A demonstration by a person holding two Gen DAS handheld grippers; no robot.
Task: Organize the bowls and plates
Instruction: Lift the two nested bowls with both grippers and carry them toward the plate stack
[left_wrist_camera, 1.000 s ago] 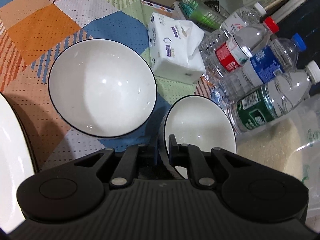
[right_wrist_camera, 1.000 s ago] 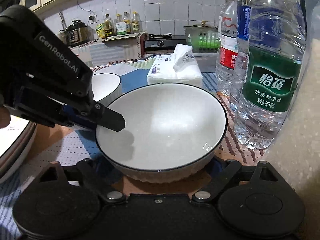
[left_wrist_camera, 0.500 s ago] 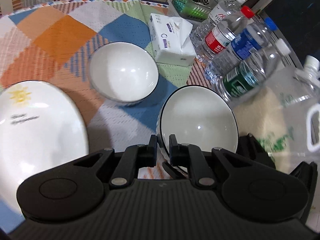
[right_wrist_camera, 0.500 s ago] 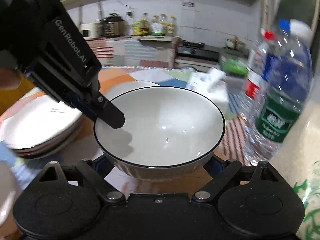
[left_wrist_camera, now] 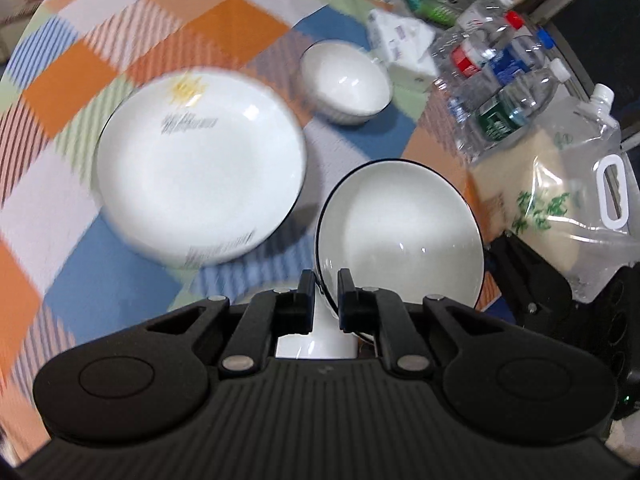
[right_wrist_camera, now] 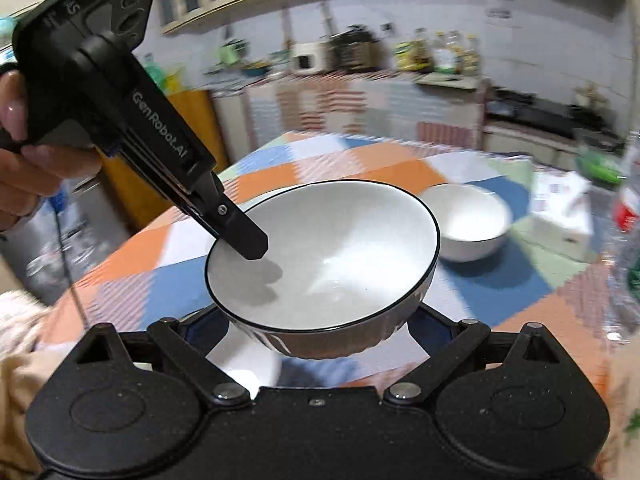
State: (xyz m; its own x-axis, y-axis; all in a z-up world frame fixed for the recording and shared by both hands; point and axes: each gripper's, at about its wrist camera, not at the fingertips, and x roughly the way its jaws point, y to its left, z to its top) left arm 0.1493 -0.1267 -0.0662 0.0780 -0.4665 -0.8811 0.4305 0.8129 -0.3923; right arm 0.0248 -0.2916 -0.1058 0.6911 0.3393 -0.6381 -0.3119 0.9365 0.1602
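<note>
The black-rimmed bowl [right_wrist_camera: 324, 256] is up off the checked tablecloth [left_wrist_camera: 120, 40], pinched at its near rim by the left gripper [left_wrist_camera: 323, 292], whose fingers are almost fully closed on the thin wall. It looks like glazed ceramic: stiff, slick, breakable and fairly heavy for a one-sided rim hold, so support underneath seems wise. The right gripper [right_wrist_camera: 320, 320] sits under it, jaws spread wide and just now opening further; whether they touch the bowl I cannot tell. A second ago the bowl sat beside the water bottles [left_wrist_camera: 500, 80]; now it hangs nearer the big plate [left_wrist_camera: 200, 168], with the other bowl [left_wrist_camera: 346, 80] behind.
</note>
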